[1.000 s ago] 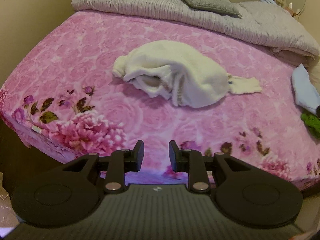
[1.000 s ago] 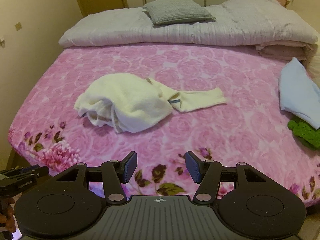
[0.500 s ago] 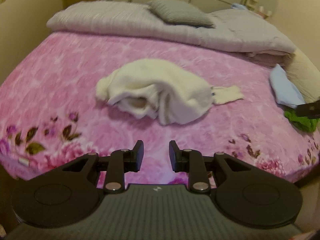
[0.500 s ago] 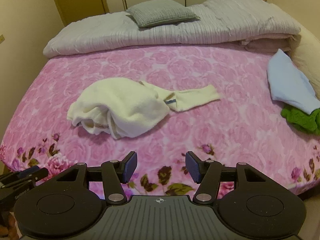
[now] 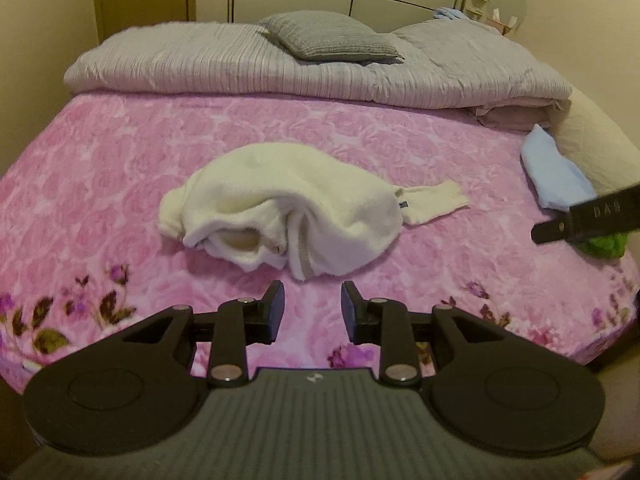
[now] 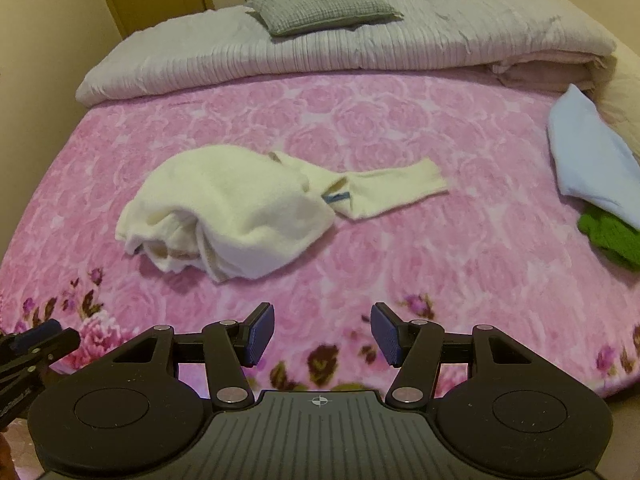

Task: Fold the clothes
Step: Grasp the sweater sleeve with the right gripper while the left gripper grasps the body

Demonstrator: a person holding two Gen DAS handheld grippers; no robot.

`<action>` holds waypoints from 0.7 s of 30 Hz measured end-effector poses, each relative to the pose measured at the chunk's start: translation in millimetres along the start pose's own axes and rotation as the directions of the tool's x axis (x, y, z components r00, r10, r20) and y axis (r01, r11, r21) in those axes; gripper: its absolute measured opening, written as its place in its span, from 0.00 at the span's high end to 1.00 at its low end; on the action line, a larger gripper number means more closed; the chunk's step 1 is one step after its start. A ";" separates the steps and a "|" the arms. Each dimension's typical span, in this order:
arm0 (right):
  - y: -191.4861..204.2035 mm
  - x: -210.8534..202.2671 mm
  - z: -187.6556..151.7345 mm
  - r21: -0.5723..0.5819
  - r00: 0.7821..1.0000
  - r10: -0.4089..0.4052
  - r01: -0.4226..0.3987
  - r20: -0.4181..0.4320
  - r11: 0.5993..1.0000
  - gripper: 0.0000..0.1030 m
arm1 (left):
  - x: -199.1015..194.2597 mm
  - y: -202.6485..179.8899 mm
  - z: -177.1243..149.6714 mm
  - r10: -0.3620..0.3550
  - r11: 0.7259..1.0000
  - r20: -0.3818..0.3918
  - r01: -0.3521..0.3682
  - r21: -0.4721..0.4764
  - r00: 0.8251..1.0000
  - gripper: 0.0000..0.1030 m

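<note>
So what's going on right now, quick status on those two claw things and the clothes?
Left gripper open, empty. Right gripper open, empty. White sweater crumpled on pink bedspread, untouched. Nothing between grippers and sweater.

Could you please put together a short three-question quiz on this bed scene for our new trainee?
1. True or false: the left gripper is shut on the cream sweater.
2. Multiple choice: the light blue garment lies A) on the grey pillow, B) partly over the green garment, C) under the cream sweater.
3. Short answer: which part of the cream sweater stretches out flat toward the light blue garment?

Key
1. False: its jaws stand apart, short of the sweater, as do those of the right gripper.
2. B.
3. One sleeve, on the pink floral bedspread.
</note>
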State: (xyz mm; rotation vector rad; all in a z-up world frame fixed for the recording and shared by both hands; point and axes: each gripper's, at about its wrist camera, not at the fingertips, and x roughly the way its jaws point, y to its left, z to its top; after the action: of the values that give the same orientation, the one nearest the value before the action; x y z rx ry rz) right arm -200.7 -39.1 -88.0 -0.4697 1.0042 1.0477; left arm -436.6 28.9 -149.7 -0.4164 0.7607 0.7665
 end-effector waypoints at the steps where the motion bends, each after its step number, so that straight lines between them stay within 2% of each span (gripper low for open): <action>1: -8.7 7.3 2.1 -0.011 1.000 0.011 -0.011 0.008 1.000 0.44 | 5.9 -4.6 -0.5 0.009 1.000 0.006 -0.009 0.022 1.000 0.71; 6: -49.0 53.1 8.5 -0.078 0.999 0.037 -0.035 0.021 0.996 0.44 | 57.5 -27.3 -11.2 0.042 0.987 0.000 -0.042 0.157 0.999 0.68; 12: -100.4 148.5 17.4 -0.155 0.996 0.075 -0.081 -0.047 0.985 0.44 | 151.0 -61.8 -36.9 0.113 0.945 -0.035 -0.097 0.312 0.993 0.67; 15: -113.1 193.8 25.6 -0.217 0.996 0.072 -0.083 -0.060 0.973 0.44 | 191.7 -76.5 -47.7 0.143 0.907 -0.012 -0.126 0.402 0.990 0.66; 21: -127.5 265.3 44.0 -0.286 0.994 0.092 -0.107 -0.065 0.952 0.44 | 257.2 -104.4 -70.6 0.200 0.788 0.092 -0.216 0.576 0.975 0.66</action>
State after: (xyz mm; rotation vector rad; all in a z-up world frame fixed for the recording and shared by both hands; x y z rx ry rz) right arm -32.4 65.7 -310.1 -0.6939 0.9302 1.2872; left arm -267.7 38.0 -380.8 0.2447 0.9841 0.6975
